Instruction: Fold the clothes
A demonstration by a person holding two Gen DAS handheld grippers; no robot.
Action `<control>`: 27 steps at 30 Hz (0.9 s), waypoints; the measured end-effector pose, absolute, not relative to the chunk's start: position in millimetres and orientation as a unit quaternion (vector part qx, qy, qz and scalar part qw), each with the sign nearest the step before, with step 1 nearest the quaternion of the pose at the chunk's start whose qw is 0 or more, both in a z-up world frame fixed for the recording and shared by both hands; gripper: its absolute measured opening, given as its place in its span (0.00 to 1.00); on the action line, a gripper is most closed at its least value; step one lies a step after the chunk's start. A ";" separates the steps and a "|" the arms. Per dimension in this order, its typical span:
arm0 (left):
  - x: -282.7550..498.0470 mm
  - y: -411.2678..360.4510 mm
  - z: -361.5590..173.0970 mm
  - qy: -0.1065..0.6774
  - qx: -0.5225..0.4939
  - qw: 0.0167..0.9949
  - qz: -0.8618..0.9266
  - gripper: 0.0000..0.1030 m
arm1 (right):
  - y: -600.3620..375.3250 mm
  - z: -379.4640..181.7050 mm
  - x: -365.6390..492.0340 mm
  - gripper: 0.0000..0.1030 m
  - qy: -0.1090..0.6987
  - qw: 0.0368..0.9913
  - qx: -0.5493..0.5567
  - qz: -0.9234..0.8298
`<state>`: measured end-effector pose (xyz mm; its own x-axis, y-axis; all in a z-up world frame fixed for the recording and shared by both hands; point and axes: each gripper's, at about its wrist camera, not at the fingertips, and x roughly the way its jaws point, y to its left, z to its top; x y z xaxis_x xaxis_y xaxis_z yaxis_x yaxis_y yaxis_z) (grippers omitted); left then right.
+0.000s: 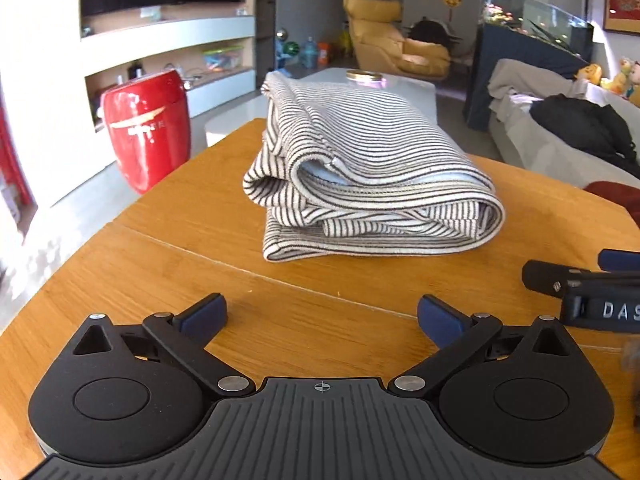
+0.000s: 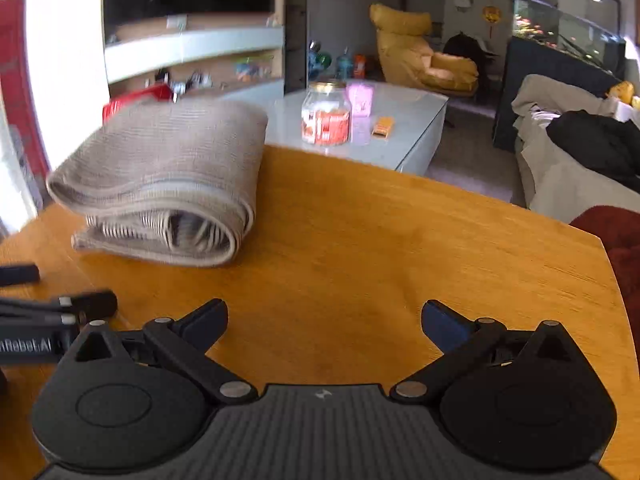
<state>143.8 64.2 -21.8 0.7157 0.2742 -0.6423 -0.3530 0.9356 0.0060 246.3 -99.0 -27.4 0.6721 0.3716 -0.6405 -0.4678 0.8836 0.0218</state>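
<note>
One garment (image 1: 360, 168), a black-and-white striped knit, lies folded into a thick bundle on the tabletop (image 1: 168, 264). From my left camera it sits just ahead of the tool, a little right of centre, with its rolled edges facing me. From my right camera the same bundle (image 2: 164, 184) lies far left and is blurred.

I hold two tools. My left tool (image 1: 322, 316) stands wide, with nothing between its blue pads, over bare wood short of the garment. My right tool (image 2: 324, 320) is also wide and empty, over bare wood to the right of the garment. Each shows at the edge of the other's view: the right one at the right edge of the left camera, bearing the white letters "DAS", the rest cut off; the left one at the left edge of the right camera, bearing "nRobot.AI", its start cut off.

Beyond the tabletop stands one white low table (image 2: 404, 120) with one glass jar (image 2: 326, 114), gold-lidded and red-labelled, one pink box (image 2: 361, 98) and one small orange pack (image 2: 383, 126); their print is too small to read. Far left is one red stool (image 1: 146, 128) with gold markings I cannot read. Far back sits one yellow armchair (image 1: 384, 40).
</note>
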 end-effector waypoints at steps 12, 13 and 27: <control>154.1 65.2 -20.6 0.336 -0.067 0.919 0.192 1.00 | -95.7 -28.3 251.6 1.00 0.334 0.915 -0.076 0.212; 153.9 65.0 -20.7 0.336 -0.067 0.919 0.193 1.00 | -95.9 -28.8 252.0 1.00 0.334 0.915 -0.075 0.213; 152.5 63.1 -21.1 0.336 -0.067 0.919 0.193 1.00 | -96.0 -29.1 251.9 1.00 0.334 0.915 -0.075 0.212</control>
